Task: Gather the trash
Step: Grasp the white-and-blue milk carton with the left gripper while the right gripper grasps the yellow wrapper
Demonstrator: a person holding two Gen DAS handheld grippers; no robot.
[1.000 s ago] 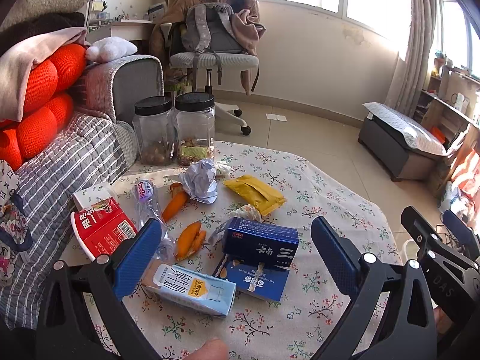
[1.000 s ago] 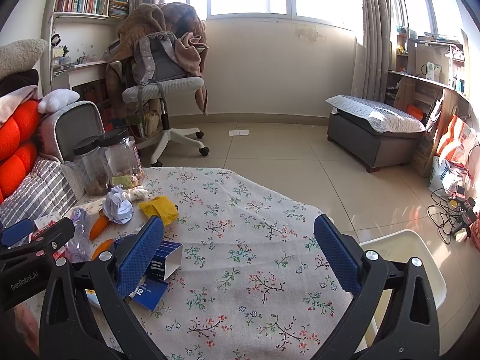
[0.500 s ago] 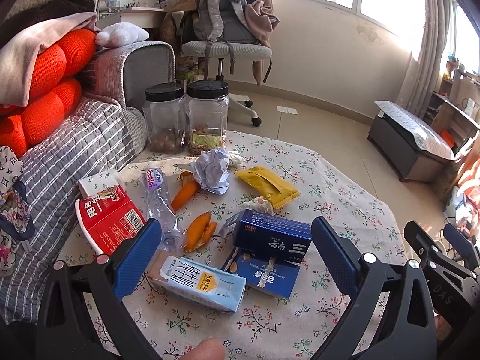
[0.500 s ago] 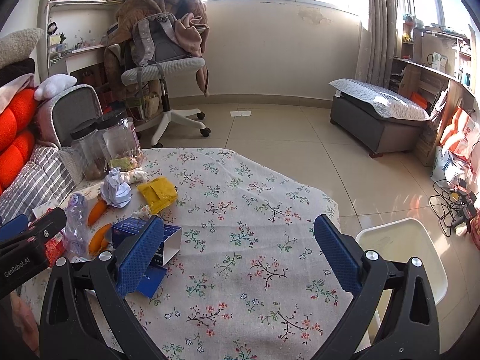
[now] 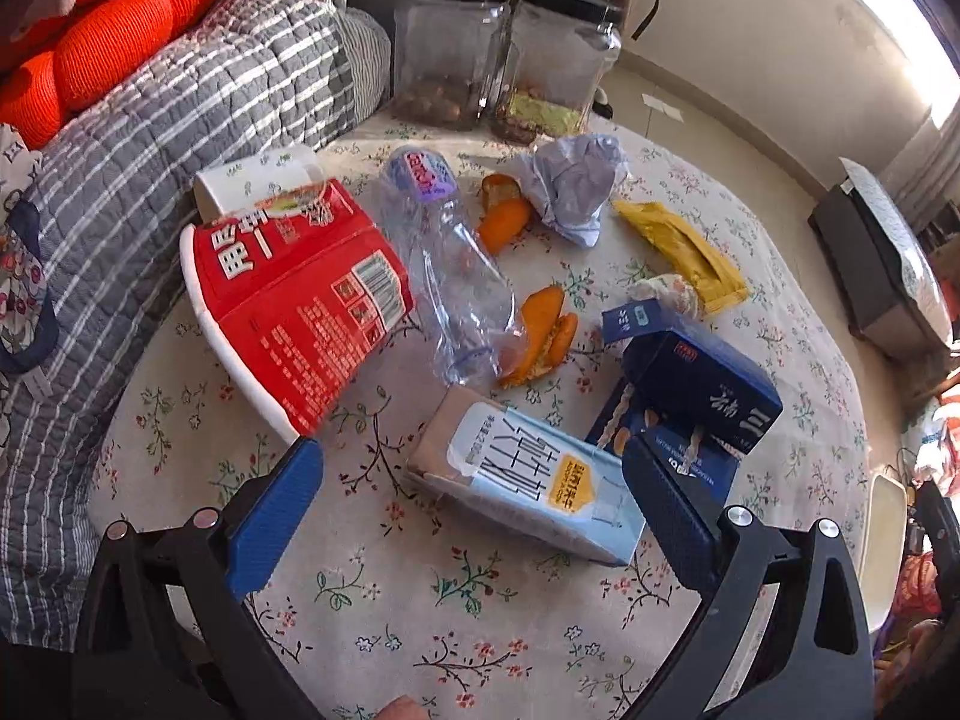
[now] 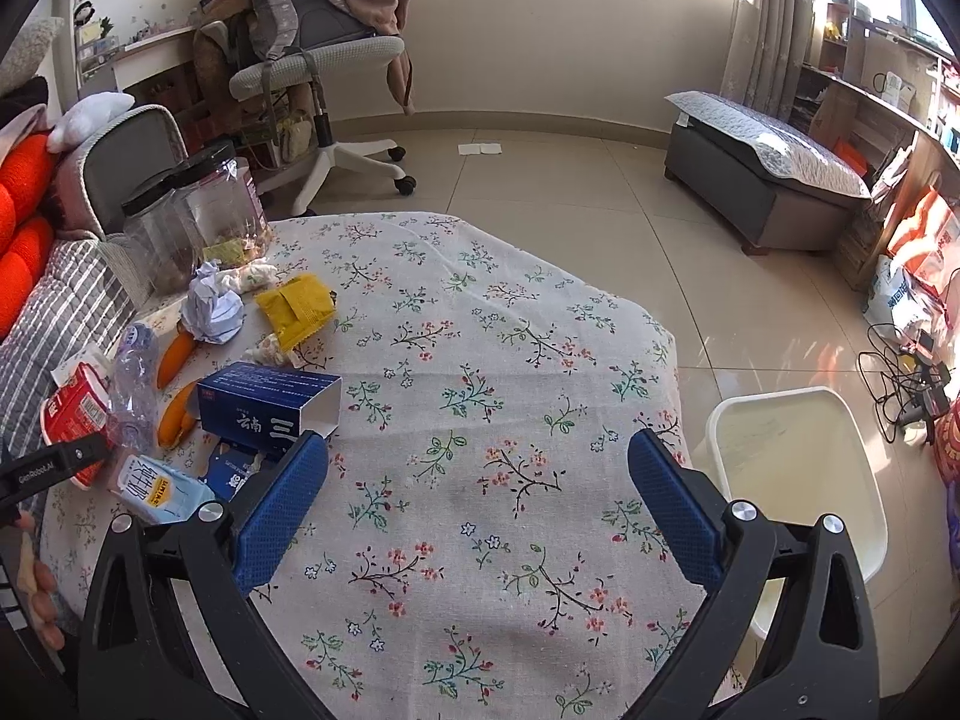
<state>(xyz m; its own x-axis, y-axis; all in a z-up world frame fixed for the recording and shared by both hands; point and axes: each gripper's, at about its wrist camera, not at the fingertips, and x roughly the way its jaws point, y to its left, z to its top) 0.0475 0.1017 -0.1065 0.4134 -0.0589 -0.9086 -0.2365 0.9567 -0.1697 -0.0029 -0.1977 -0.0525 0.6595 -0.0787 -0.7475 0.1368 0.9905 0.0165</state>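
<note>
Trash lies on the floral tablecloth (image 5: 420,618): a light blue milk carton (image 5: 528,483), a red noodle cup (image 5: 288,300) on its side, a crushed clear bottle (image 5: 450,276), orange peels (image 5: 543,333), crumpled paper (image 5: 576,186), a yellow packet (image 5: 684,252) and dark blue boxes (image 5: 702,390). My left gripper (image 5: 474,510) is open, low over the table, its jaws either side of the milk carton. My right gripper (image 6: 477,504) is open and empty above bare cloth, right of the trash pile. A white bin (image 6: 798,480) stands on the floor right of the table.
Two black-lidded jars (image 5: 510,54) stand at the table's far edge. A grey striped sofa with orange cushions (image 5: 108,42) borders the left side. An office chair (image 6: 324,72) and a grey bench (image 6: 768,180) stand on the tiled floor.
My left gripper has dropped down and forward toward the trash, so the milk carton now lies between its open jaws. My right gripper has tilted down slightly and the white bin shows more.
</note>
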